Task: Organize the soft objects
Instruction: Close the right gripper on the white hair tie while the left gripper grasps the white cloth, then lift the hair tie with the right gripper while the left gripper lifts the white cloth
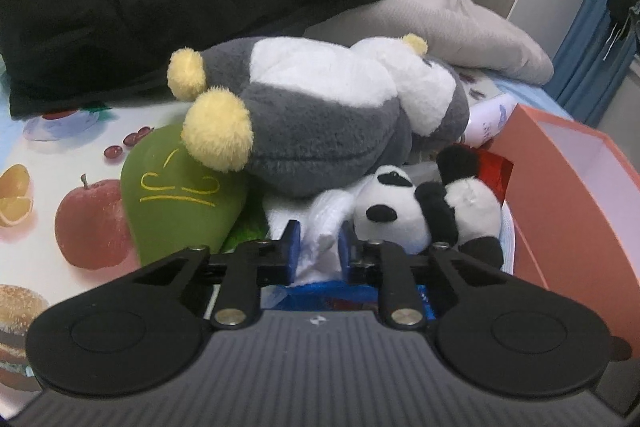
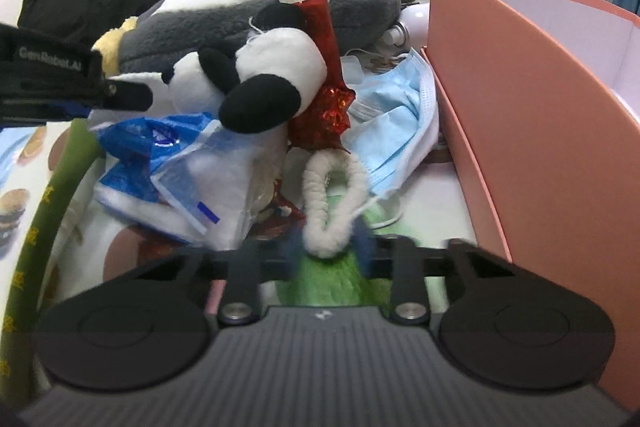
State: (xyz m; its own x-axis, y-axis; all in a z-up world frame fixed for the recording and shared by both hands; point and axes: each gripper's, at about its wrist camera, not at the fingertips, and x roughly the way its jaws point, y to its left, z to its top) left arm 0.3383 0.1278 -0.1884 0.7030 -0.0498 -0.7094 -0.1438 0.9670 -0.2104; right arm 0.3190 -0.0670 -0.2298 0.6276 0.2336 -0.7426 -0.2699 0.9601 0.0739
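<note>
Left claw (image 1: 316, 247) is clenched on a fold of white cloth (image 1: 326, 223) at the front of the pile, just beside the small panda plush (image 1: 420, 211). Cloth is limp and light: it will drape and drag, and may snag on the panda or the blue-white plastic pack (image 2: 176, 163) under it. The pinch sits on a bunched fold, so hold looks adequate.

Right claw (image 2: 330, 247) has its blue pads closed on the low end of the fluffy white loop (image 2: 332, 195), which lies on the printed bedsheet (image 1: 48, 155) between the plastic pack and the blue face mask (image 2: 396, 115). Loop is soft, near weightless and compressible; its fuzzy surface should grip well. Grabbing the end leaves the rest dangling, probably fine.

Big grey-white plush (image 1: 320, 107) lies across the top of the pile: bulky and squashy, best taken by a limb or a yellow foot (image 1: 218, 131). Pink box (image 2: 520, 87) stands open just to the right, the likely drop spot.
</note>
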